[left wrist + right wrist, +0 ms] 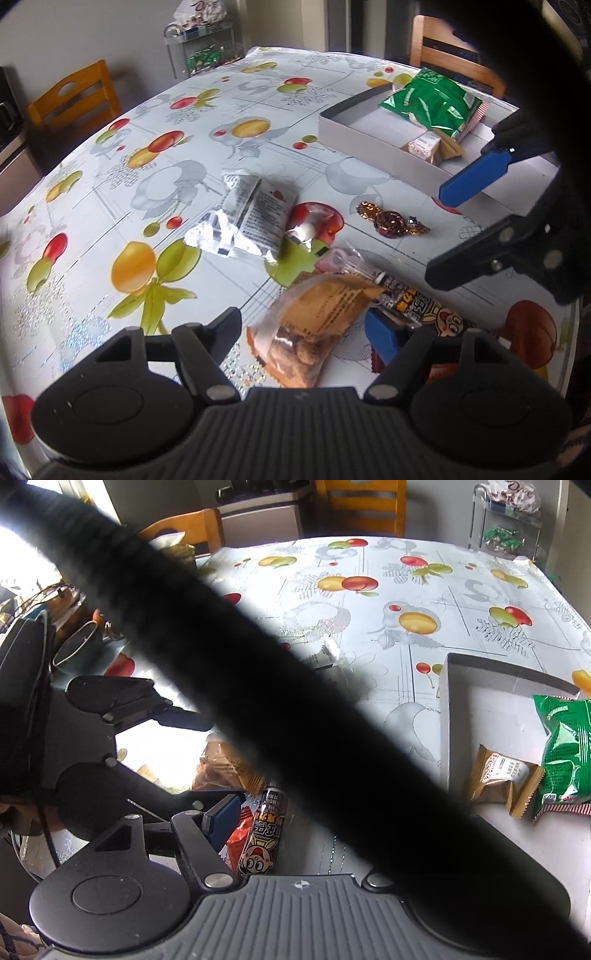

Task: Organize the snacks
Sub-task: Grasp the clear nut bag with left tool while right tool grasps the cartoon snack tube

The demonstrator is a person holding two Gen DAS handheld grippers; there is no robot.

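**Tan packet lies between the left jaws, long axis running away toward the box**

The landmark is the tan snack packet on the desk. The left gripper hangs over its near end, jaws spread, one finger on either side of the packet and neither pad visibly pressing it. The packet's long axis runs from its clear, snack-filled end nearest the camera up and away toward the white box, roughly in line with the left gripper's reach, so the jaws would close across its width.

Just beside the packet, on the box side, lies a cartoon-printed snack stick, pointing the same way.

The right gripper hovers beyond the packet, nearer the box, jaws spread and empty. By my reading, the left hand is the closer one to take the packet.

A green bag already lies in the box.
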